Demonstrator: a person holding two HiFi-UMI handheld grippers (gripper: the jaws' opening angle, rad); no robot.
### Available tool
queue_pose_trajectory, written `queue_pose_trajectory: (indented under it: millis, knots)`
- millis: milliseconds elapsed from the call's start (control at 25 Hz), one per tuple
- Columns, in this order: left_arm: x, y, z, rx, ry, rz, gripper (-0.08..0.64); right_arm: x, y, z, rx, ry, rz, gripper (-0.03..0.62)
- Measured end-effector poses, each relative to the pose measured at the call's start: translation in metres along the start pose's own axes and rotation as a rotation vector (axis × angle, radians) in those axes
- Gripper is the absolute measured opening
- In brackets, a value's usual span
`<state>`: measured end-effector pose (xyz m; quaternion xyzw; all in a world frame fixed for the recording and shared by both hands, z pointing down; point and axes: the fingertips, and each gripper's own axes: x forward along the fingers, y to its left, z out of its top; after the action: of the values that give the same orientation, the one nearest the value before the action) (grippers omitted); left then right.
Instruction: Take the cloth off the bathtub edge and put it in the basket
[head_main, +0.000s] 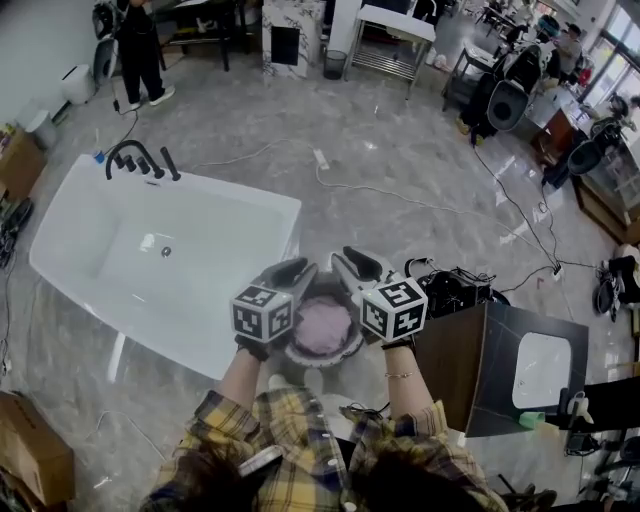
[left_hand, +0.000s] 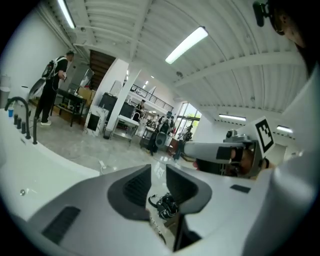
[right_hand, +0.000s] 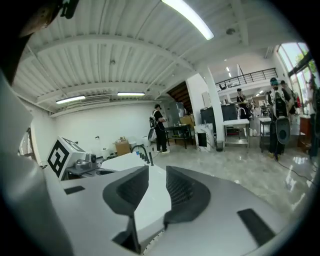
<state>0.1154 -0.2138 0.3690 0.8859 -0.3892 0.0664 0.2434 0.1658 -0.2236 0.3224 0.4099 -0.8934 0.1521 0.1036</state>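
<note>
You've got the left gripper (head_main: 291, 272) and right gripper (head_main: 356, 263) raised side by side over the basket (head_main: 300, 356), cloth (head_main: 322, 328) inside. Both sets of jaws are just a crack apart, gripping nothing.

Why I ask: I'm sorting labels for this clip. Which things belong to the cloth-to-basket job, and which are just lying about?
Job in hand:
- cloth, now lying in the basket
- bathtub
- left gripper and right gripper, jaws apart, nothing between them

Lying about:
- cardboard box
- floor cables
- dark cabinet
- standing person
</note>
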Motion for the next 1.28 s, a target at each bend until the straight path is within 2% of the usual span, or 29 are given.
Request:
queue_pose_trajectory:
  millis: [280, 320, 720, 1000, 1280]
  knots:
    - [-0.058, -0.018, 0.071, 0.078, -0.17, 0.014, 0.054, -0.012, 0.051, 0.055, -0.11, -0.112, 0.074, 0.08]
    - [-0.066, -0.02, 0.077, 0.089, -0.186, 0.015, 0.051, -0.013, 0.057, 0.06, -0.12, -0.125, 0.081, 0.057]
    - [-0.115, -0.051, 0.117, 0.17, -0.347, 0.018, 0.023, -0.033, 0.091, 0.093, -0.165, -0.229, 0.149, 0.017]
    - [-0.126, -0.064, 0.127, 0.202, -0.382, 0.015, 0.021, -0.035, 0.105, 0.1, -0.184, -0.242, 0.19, 0.017]
    - [-0.121, -0.06, 0.124, 0.172, -0.374, 0.009, 0.021, -0.031, 0.105, 0.097, -0.175, -0.234, 0.198, 0.015]
